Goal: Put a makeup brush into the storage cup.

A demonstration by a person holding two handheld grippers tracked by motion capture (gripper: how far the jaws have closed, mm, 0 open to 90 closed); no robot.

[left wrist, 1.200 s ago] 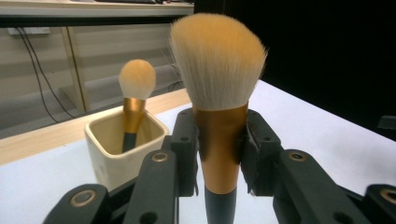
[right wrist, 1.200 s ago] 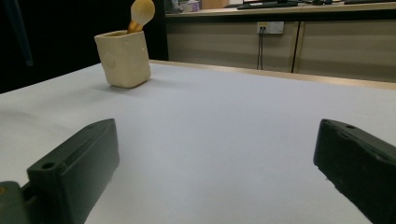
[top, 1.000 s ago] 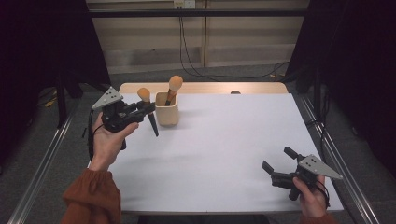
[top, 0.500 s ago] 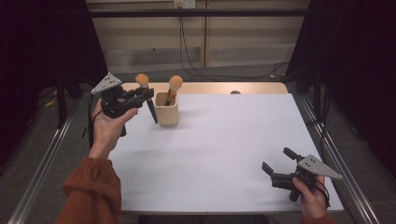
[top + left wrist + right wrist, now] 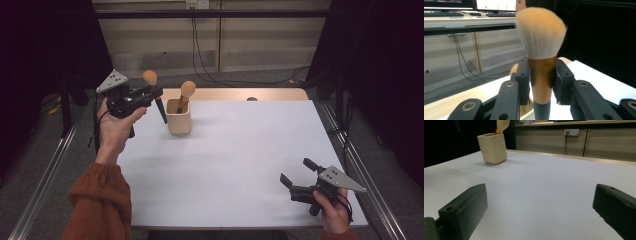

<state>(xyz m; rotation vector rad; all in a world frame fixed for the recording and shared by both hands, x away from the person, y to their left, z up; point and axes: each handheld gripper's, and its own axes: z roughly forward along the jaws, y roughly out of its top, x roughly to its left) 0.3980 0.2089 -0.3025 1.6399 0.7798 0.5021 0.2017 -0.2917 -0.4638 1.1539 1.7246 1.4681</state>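
Observation:
My left gripper (image 5: 153, 93) is shut on a makeup brush (image 5: 156, 97) with an orange-tipped head, a copper ferrule and a dark handle. It holds the brush in the air just left of a cream cup (image 5: 179, 116) at the table's far left. In the left gripper view the pads clamp the copper ferrule of the brush (image 5: 541, 72), head up. A second brush (image 5: 185, 93) stands in the cup. My right gripper (image 5: 297, 173) rests near the table's front right corner, open with nothing between its jaws. The right gripper view shows the cup (image 5: 492, 144) far off at the upper left.
The white table top (image 5: 240, 150) has a wooden strip along its far edge. Metal rails run along both sides of the table. Cables hang down the wall behind.
My left gripper has risen and drifted back and left with the brush; the brush's handle tip now hangs higher beside the cup. The right gripper has stayed put.

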